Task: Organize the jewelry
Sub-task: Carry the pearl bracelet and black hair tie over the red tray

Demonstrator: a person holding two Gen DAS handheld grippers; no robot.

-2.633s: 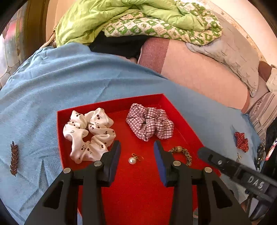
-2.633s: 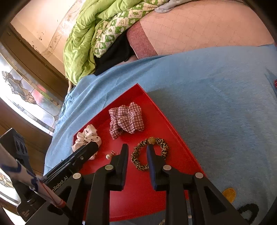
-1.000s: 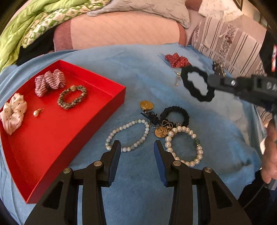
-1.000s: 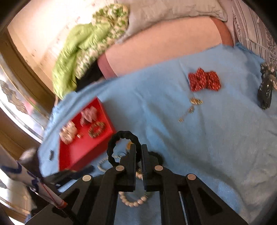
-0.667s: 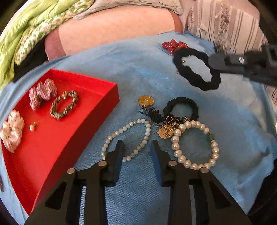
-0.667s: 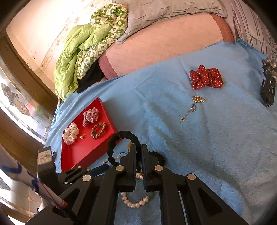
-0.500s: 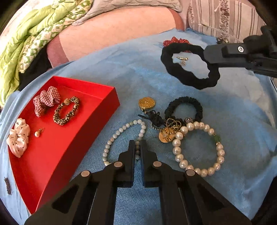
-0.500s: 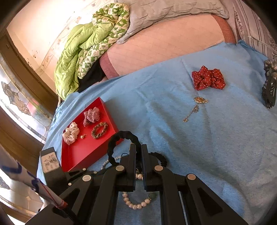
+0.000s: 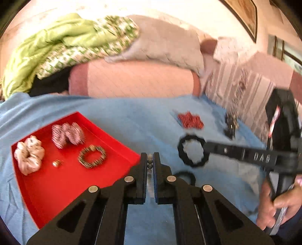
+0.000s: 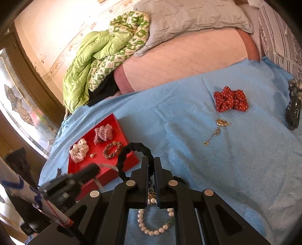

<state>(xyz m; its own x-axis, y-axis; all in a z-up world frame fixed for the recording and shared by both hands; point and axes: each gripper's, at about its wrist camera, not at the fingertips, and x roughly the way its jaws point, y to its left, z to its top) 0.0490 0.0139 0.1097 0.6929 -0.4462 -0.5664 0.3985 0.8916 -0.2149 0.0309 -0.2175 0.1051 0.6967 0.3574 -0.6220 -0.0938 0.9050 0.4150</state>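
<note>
**Both claws pinched on jewelry**

Left wrist view: the left claw (image 9: pixel 150 162) is clamped on a pearl bracelet (image 9: pixel 150 163) beside the red tray (image 9: pixel 56 188).

Right wrist view: the right claw (image 10: pixel 150 167) grips a black scrunchie (image 10: pixel 132 148) above the blue bedspread (image 10: pixel 217 160).

Bed setup: light blue blanket (image 10: pixel 217 160) covers the near surface. Pink quilted mattress or bolster (image 10: pixel 185 62) runs across at 12 o'clock. Crumpled green comforter (image 10: pixel 98 56) at 11, grey quilted pillow (image 10: pixel 188 17) at 1, striped fabric (image 10: pixel 279 35) at 2. Cream wall (image 10: pixel 62 24) behind, stained and peeling. Dark wood frame (image 10: pixel 32 62) with stained-glass window (image 10: pixel 20 105) at 9, daylight coming through. Framed picture (image 9: pixel 245 15) on wall at 1, left wrist view.
</note>
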